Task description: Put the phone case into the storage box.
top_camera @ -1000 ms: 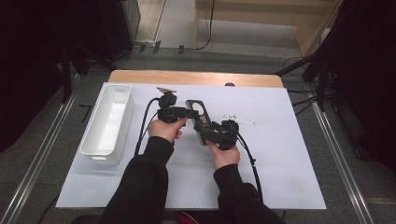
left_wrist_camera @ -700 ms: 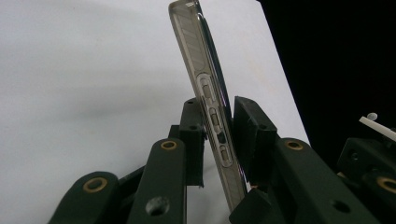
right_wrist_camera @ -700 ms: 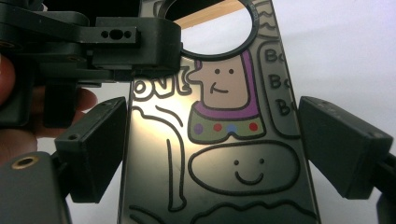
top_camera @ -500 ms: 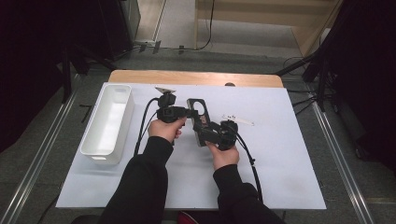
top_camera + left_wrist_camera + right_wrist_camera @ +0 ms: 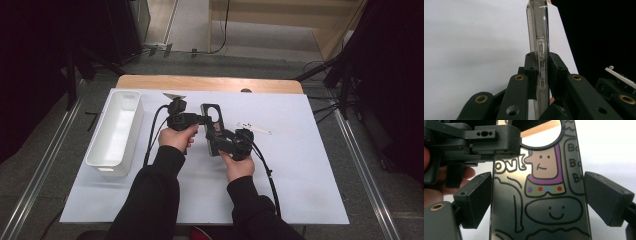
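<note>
A clear phone case (image 5: pixel 212 125) printed with cartoon figures is held above the white sheet between both grippers. My left gripper (image 5: pixel 204 119) comes in from the left, and its jaws have just been closing. In the left gripper view they pinch the case's thin side edge (image 5: pixel 537 22), the gripper (image 5: pixel 541 72) being shut on it. My right gripper (image 5: pixel 218 140) holds the case's near end. In the right gripper view its pads (image 5: pixel 477 200) press both long edges of the case (image 5: pixel 506 220), spanning its width. The left gripper (image 5: pixel 499 137) grips the case's upper left there.
A long white bin (image 5: pixel 115 132) stands at the left of the white sheet (image 5: pixel 300 190). A small white object (image 5: pixel 253 127) lies on the sheet to the right of the grippers. The wooden table edge (image 5: pixel 210 82) runs along the back.
The case's far end has settled slightly against the left gripper. Both hands stay where they were.
</note>
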Available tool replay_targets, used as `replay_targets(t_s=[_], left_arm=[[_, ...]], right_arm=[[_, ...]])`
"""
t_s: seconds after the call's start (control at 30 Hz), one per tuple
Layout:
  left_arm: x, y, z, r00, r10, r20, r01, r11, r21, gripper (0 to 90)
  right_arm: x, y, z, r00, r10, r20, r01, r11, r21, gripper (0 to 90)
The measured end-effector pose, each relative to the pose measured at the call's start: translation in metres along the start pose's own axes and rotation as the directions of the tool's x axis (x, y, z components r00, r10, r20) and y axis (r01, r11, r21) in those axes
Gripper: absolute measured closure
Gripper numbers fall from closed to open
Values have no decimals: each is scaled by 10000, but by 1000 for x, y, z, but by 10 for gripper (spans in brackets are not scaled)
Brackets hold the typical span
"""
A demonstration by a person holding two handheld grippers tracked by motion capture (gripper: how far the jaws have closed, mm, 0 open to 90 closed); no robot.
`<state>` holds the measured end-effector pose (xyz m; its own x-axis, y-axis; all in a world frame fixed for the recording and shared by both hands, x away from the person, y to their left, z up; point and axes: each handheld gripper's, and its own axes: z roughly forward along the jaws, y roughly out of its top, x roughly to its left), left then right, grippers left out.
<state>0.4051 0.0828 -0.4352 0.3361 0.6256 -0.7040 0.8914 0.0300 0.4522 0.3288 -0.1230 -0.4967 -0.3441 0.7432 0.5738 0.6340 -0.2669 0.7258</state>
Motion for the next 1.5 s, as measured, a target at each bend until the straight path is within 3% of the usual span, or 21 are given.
replay_targets(t_s=[0.6, 1.03, 1.5], left_arm=[[0, 1, -2, 9993, 21, 372, -16, 9999, -121, 799], [0, 1, -3, 9988, -2, 484, 11, 9998, -175, 798], [-1, 1, -4, 9979, -60, 642, 70, 9999, -152, 799]], right_arm=[[-1, 1, 0, 9999, -33, -147, 31, 9999, -122, 104], [4, 1, -1, 9998, -182, 83, 184, 9994, -306, 104], [5, 6, -4, 9995, -297, 78, 297, 9996, 23, 103]])
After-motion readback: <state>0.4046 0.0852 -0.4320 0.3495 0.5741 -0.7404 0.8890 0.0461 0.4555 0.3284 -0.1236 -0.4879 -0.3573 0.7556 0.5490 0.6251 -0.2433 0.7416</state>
